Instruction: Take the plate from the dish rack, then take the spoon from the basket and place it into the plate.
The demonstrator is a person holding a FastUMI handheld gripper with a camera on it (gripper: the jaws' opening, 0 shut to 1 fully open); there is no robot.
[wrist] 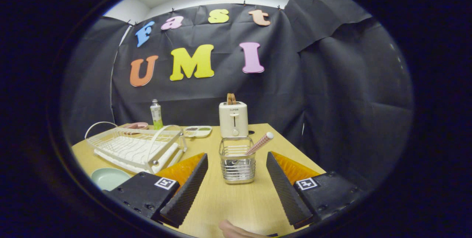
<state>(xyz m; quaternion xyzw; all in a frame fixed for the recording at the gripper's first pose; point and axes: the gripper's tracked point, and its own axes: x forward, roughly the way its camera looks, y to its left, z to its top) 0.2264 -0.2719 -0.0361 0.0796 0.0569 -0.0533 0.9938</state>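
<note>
- Two claw point(236, 179) fingers spread apart, empty, flanking the basket point(238, 164) on the table point(236, 201).
- Spoon point(260, 143) leans inside the basket.
- Plate point(110, 177) lies left of basket, before the rack point(136, 147).

A white toaster point(233, 119) stands upright near the far edge of the wooden desk point(228, 201), with a brown item protruding from its top slot. A small bottle point(156, 114) with a green label stands upright at the far edge. A shallow divided tray point(198, 131) lies flat between them.
</note>
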